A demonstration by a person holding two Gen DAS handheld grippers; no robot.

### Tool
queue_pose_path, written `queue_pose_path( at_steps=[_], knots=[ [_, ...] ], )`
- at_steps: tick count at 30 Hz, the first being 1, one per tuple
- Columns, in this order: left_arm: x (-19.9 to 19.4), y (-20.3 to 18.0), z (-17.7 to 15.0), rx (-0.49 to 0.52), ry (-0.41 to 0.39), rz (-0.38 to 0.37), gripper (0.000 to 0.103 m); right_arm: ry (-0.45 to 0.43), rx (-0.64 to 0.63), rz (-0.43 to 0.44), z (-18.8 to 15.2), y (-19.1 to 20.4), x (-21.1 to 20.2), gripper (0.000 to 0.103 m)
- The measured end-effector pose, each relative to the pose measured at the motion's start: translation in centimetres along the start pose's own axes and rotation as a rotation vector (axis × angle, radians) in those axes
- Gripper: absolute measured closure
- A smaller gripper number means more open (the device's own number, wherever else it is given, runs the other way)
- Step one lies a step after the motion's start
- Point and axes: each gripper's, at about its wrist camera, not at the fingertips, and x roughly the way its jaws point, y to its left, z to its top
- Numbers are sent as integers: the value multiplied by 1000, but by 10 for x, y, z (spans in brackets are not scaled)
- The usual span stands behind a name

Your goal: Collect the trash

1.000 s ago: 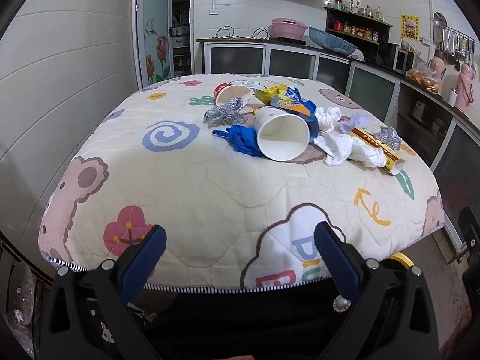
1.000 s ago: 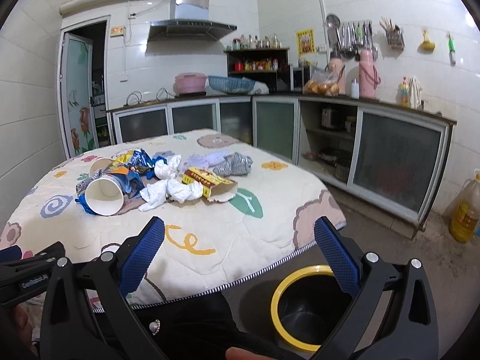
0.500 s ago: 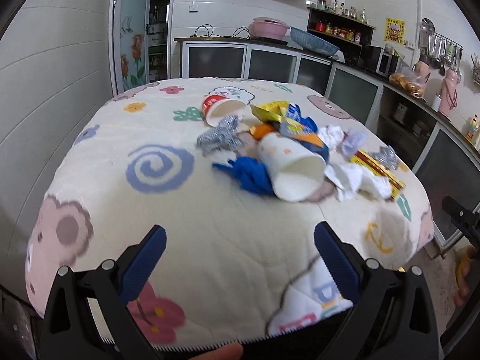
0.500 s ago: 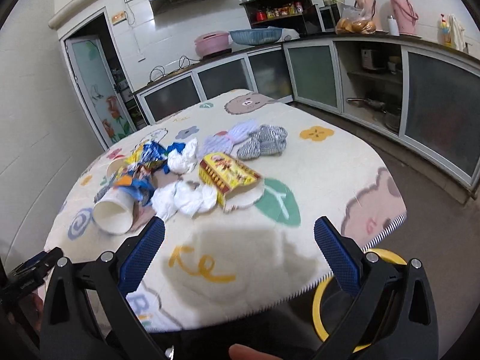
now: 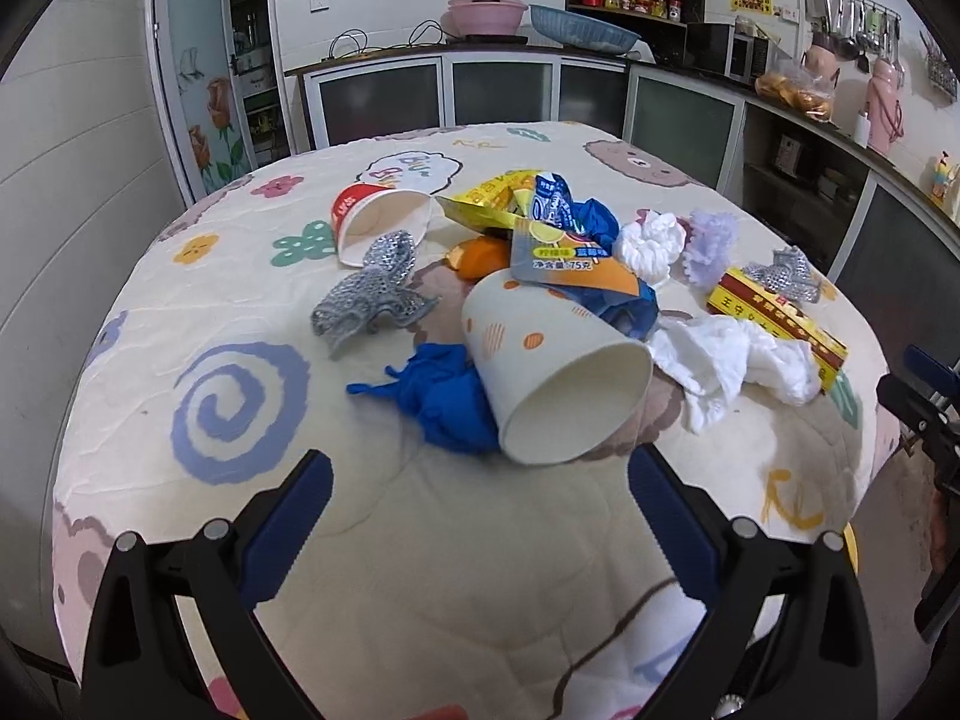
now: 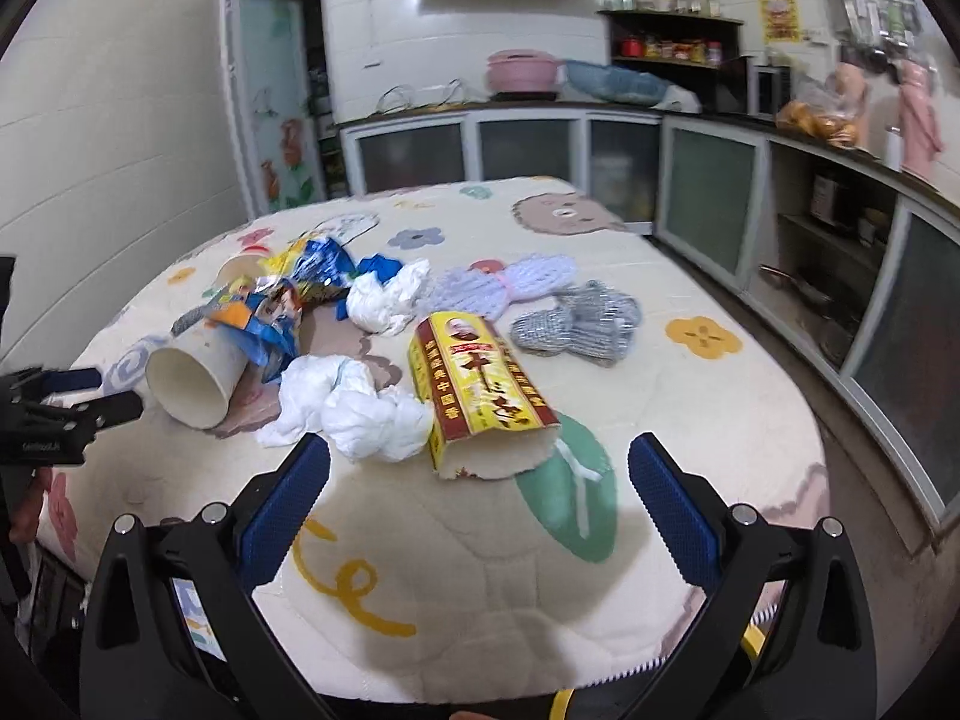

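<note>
A heap of trash lies on the quilted table [image 5: 420, 552]. It holds a tipped white paper cup [image 5: 552, 372], a blue glove [image 5: 444, 396], a silver mesh wad [image 5: 366, 300], a red-rimmed cup [image 5: 378, 222], snack wrappers [image 5: 552, 228], white tissue [image 5: 732, 360] and a yellow-red box [image 5: 780, 312]. My left gripper [image 5: 480, 498] is open and empty, just short of the white cup. My right gripper [image 6: 480, 492] is open and empty, just short of the yellow-red box [image 6: 480, 384] and the white tissue [image 6: 354, 402]. The white cup [image 6: 192, 372] lies to their left.
A yellow-rimmed bin [image 6: 756, 642] shows below the table's near right edge. Kitchen cabinets and a counter [image 6: 780, 192] run along the back and right. A silver mesh pad [image 6: 576, 324] and a lilac net [image 6: 504, 282] lie behind the box.
Both grippers have moved forward over the table, closer to the trash heap. Both stay open and empty. The trash has not moved.
</note>
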Motion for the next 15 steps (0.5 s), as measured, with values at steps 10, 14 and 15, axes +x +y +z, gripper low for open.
queue_pose_path(
  at_steps=[10, 14, 15],
  knots=[
    [8, 1, 4, -14, 5, 9, 8, 114, 159, 262, -4, -21, 24, 7],
    [13, 7, 6, -34, 13, 26, 8, 83, 207, 284, -5, -23, 21, 7],
    [14, 8, 6, -37, 15, 26, 8, 85, 217, 292, -5, -23, 21, 7]
  ],
)
